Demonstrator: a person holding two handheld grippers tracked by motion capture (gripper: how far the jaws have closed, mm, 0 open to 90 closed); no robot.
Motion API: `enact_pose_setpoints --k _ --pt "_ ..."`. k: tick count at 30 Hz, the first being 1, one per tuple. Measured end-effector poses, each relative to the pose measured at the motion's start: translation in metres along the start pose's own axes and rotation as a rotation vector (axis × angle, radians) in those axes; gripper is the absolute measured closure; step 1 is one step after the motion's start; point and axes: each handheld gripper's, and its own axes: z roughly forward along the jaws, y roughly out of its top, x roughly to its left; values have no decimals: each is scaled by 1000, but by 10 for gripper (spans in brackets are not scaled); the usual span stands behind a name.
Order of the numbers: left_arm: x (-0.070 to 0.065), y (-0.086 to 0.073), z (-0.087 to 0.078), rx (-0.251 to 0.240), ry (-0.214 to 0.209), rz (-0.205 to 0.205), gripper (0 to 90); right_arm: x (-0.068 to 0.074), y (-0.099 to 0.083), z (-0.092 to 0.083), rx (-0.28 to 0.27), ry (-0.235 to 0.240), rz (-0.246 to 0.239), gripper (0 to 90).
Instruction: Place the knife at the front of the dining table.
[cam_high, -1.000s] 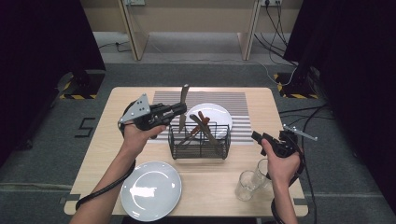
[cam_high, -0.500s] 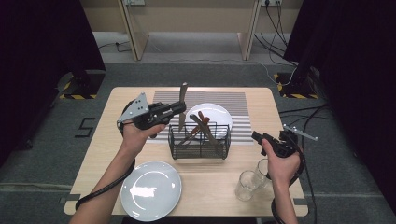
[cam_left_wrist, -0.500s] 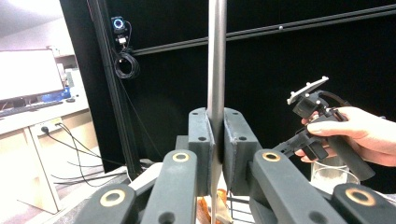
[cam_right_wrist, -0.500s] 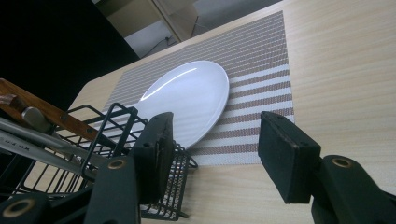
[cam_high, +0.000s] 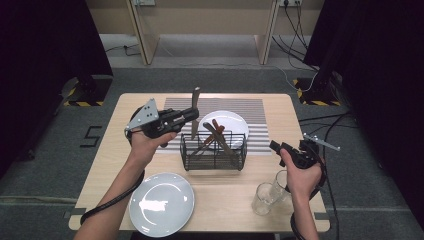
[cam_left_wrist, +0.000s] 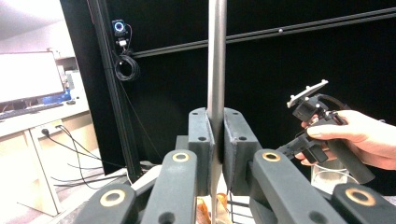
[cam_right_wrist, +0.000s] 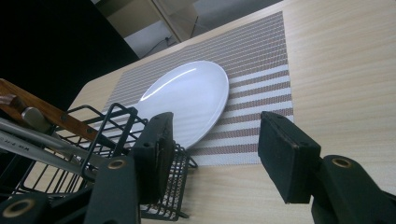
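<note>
A: What does the left claw (cam_high: 194, 114) have hold of?

B: A flat metal utensil (cam_high: 194, 111), probably a knife, though its lower end is hidden. The pads (cam_left_wrist: 201, 140) are pressed tight on its shaft from both sides, and it stands upright.

A: Where is that over the worktop (cam_high: 130, 107)?

B: Just above the far-left corner of the black wire basket (cam_high: 214, 152), which sits in the middle of the worktop. The upper end of the utensil rises over the claw and the lower part reaches down toward the basket rim.

A: Anything in the basket?

B: Several pieces of cutlery with brown wooden handles (cam_high: 214, 134) lean across it, tilted.

A: And the right claw (cam_high: 276, 146)?

B: It hangs at the right side of the worktop, just to the right of the basket, with its jaws standing wide apart and nothing between them. In the right gripper view the pads (cam_right_wrist: 286, 156) frame bare wood and the edge of the striped placemat (cam_right_wrist: 261, 60).

A: What else lies around?

B: A white plate (cam_high: 229, 122) on the placemat behind the basket, a second white plate (cam_high: 161, 202) at the near-left, and two clear glasses (cam_high: 263, 198) near the right hand (cam_high: 301, 175).
</note>
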Motion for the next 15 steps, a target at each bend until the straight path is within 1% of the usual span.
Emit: enact_pose_setpoints --k 2,5,15 --pt "0 0 0 0 1 1 830 1 0 0 2 1 6 458" --pt "1 1 -1 -3 2 1 830 0 0 0 0 1 1 458" --pt "2 4 -1 -15 0 -3 830 0 0 1 3 2 4 458"
